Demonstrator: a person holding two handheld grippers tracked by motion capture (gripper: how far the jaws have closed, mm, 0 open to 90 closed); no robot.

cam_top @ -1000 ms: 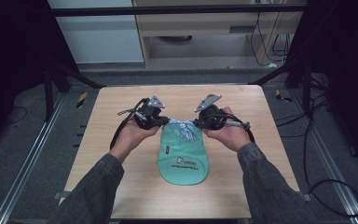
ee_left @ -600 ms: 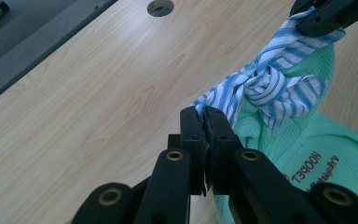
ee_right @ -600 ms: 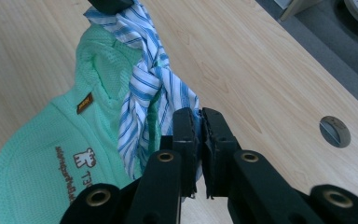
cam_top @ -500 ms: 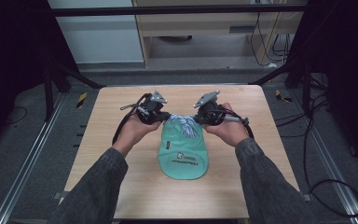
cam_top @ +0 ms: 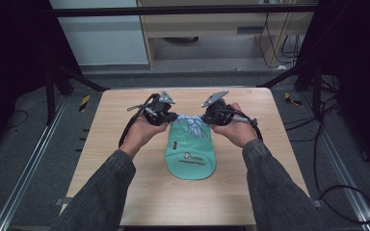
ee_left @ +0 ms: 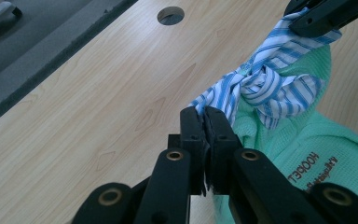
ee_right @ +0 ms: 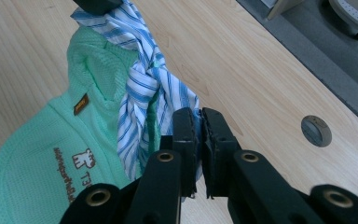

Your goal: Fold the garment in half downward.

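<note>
Lying at the centre of the high view, a green cap [cam_top: 191, 156] rests on a wooden table [cam_top: 106, 144], brim toward the bottom of the frame, printed logo facing up. A blue-and-white striped cloth [cam_top: 191, 122] is knotted at the cap's upper edge, and its two ends run left and right to the grippers.

Left gripper [cam_top: 170, 117]: held in the left hand [cam_top: 142, 134], just left of the knot in the high view. In the left gripper view its jaws are pressed together, pinching one end of the cloth [ee_left: 256, 88] at the tips. The knot sits right of centre in that frame, over the green mesh of the cap [ee_left: 303, 149]. The other gripper's black jaw [ee_left: 326, 16] clamps the far end of the cloth at the upper right.

Right gripper [cam_top: 207, 118]: held in the right hand [cam_top: 233, 130], just right of the knot in the high view. In the right gripper view its jaws are likewise closed on the cloth [ee_right: 142, 88], a thin blue strip showing between the pads. The cap [ee_right: 51, 149] fills the lower left of that frame, with a small brown tag [ee_right: 80, 103] near its rear edge. A round hole [ee_right: 316, 130] in the table appears at the right; a similar hole [ee_left: 170, 15] appears at the top of the left gripper view.

Both sleeves [cam_top: 101, 192] enter from the bottom of the high view. The cloth spans between the two grippers, the knot midway.
</note>
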